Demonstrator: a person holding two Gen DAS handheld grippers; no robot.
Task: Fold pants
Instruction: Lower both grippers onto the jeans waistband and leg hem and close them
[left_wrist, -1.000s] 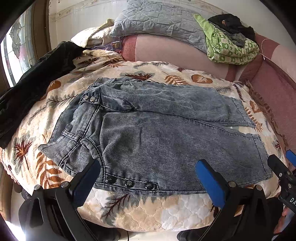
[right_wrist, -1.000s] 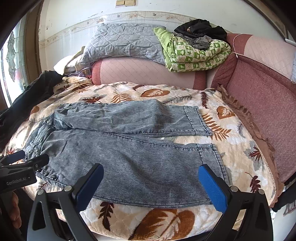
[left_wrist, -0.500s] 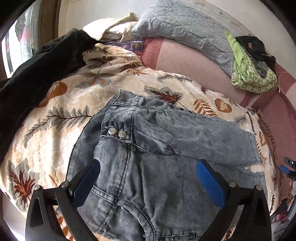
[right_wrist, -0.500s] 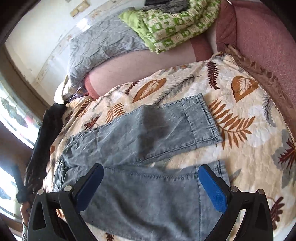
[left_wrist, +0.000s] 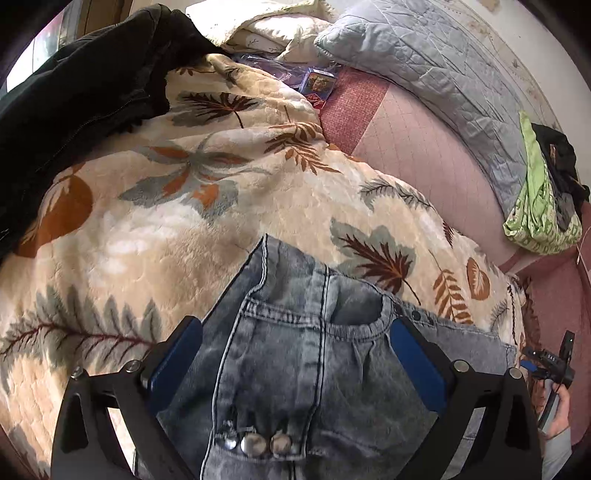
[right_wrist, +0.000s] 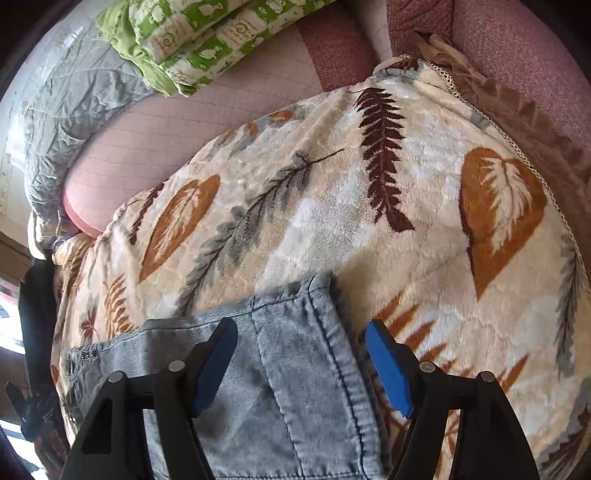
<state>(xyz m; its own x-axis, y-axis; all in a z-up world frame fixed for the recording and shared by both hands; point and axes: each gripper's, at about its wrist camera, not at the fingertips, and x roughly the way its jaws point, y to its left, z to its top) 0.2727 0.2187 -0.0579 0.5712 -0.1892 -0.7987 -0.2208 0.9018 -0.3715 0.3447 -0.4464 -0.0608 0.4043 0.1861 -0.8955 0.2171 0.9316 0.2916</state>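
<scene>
I had the pants (left_wrist: 314, 369) spread flat on the leaf-print blanket (left_wrist: 147, 240), so both far corners lay reachable. My left gripper (left_wrist: 295, 365) straddled the waistband at 12 o'clock, my right gripper (right_wrist: 299, 358) the leg hem (right_wrist: 317, 332). Both sets of jaws were closing, apparently not yet pinching cloth.

left gripper (left_wrist: 295, 365) closing, right gripper (right_wrist: 299, 363) closing

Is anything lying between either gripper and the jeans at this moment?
Nothing visible. The left gripper straddles the jeans at the waistband and the right gripper straddles a leg hem, both jaws closing on bare denim.
</scene>
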